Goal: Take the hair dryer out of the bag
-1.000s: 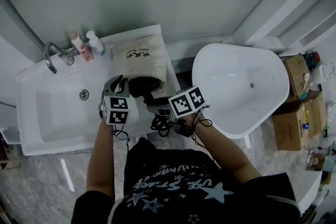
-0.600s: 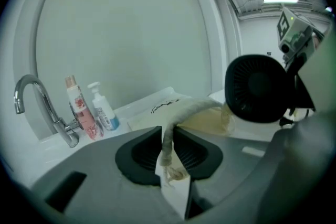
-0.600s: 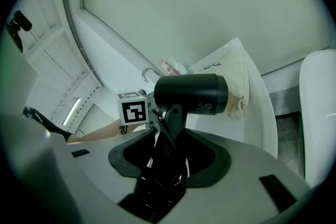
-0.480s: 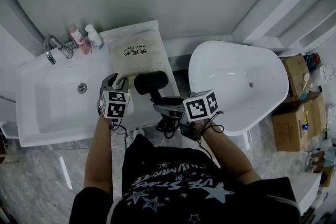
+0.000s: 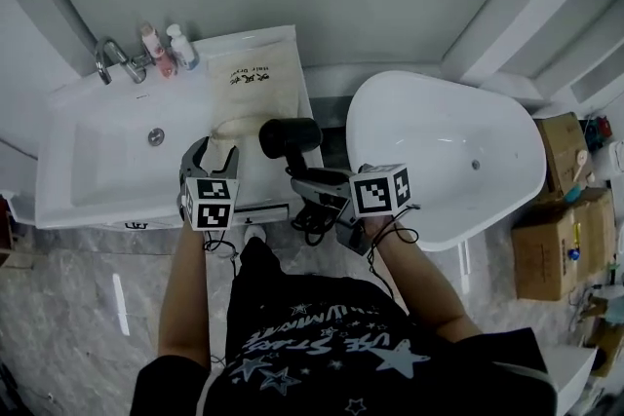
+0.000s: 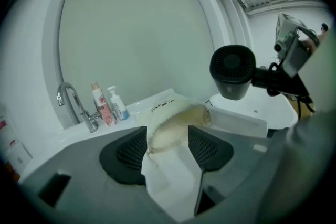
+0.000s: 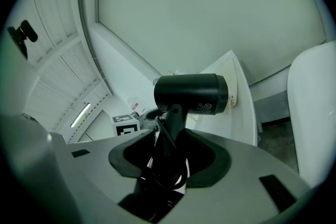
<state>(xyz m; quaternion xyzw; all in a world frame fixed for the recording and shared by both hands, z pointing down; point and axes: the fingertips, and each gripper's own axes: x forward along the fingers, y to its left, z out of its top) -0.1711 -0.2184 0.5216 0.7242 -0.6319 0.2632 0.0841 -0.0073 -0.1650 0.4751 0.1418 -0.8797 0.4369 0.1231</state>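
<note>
One black hair dryer is out of the bag and in the air. The right gripper is clamped on its slim handle. The barrel sits just past that gripper's fingertips and above them. The dryer is matte, with a short, thick cylindrical barrel and a small white-printed label on the barrel's side. One end is round and meshed, and it faces the left gripper view. Its black cord is looped in a bundle along the handle. Part of the bundle lies between the jaws and part hangs below the right gripper.

The left gripper holds nothing. Its jaws have just been opening and now stand apart, with the pads pressing on nothing. The cream cloth bag lies slack on the white counter, straight ahead of the left gripper. Its printed face is up and its rumpled end is nearest the jaws. The hair dryer hangs to the right of the left gripper and higher.

Ahead and to the left of the left gripper are the sink and a chrome faucet. A pink bottle and a white bottle stand beside the faucet. To the right of the right gripper is a white tub, with cardboard boxes beyond it.
</note>
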